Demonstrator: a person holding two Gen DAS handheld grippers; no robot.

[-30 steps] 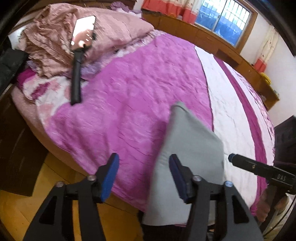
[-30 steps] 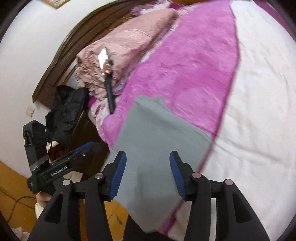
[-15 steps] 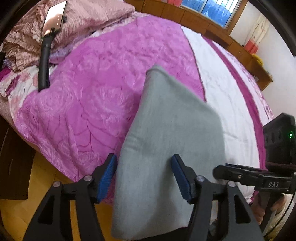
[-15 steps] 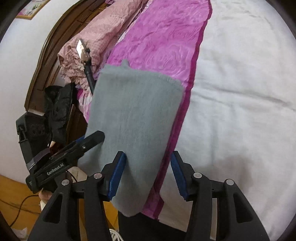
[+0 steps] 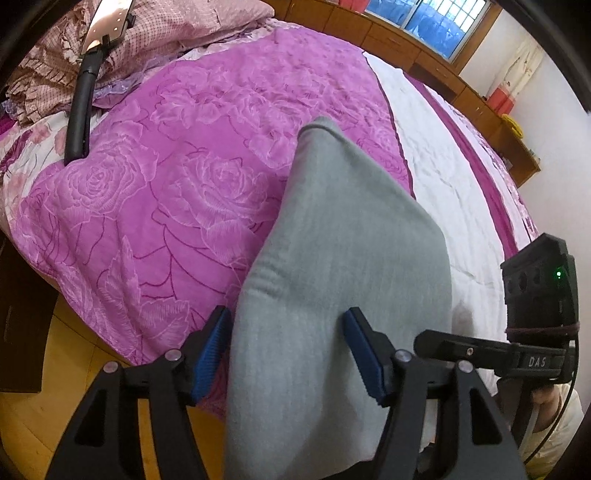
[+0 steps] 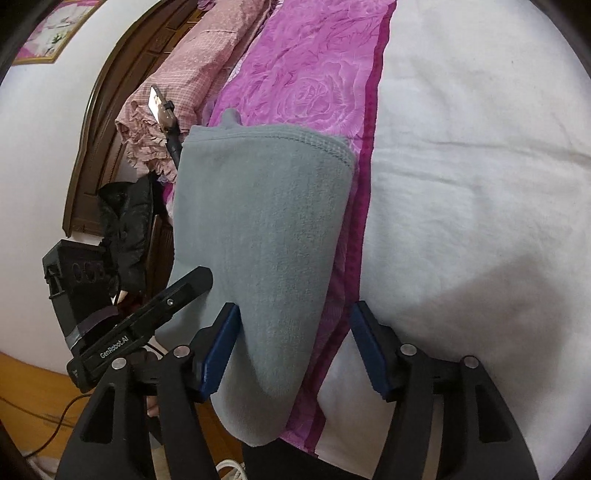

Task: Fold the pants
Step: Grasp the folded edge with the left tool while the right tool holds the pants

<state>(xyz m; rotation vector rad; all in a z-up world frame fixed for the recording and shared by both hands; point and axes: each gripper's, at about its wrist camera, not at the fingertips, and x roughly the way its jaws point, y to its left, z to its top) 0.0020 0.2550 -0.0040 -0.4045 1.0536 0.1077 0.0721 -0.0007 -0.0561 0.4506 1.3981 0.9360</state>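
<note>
Both claws wide, holding nothing: left claw (image 5: pixel 286 354) and right claw (image 6: pixel 293 350), jaws just opening, straddle grey pants (image 5: pixel 343 266) folded on bed (image 5: pixel 155 192); I judge fold laid flat.

Broad white quilted bedding (image 6: pixel 480 166) is lying bare, giving free passage. Folded grey fleece pants (image 6: pixel 266 229) are blocking the near edge; a black-handled phone stand (image 5: pixel 79 118) and, seemingly, crumpled pink checked bedding (image 5: pixel 177 29) are crowding the far corner.
</note>
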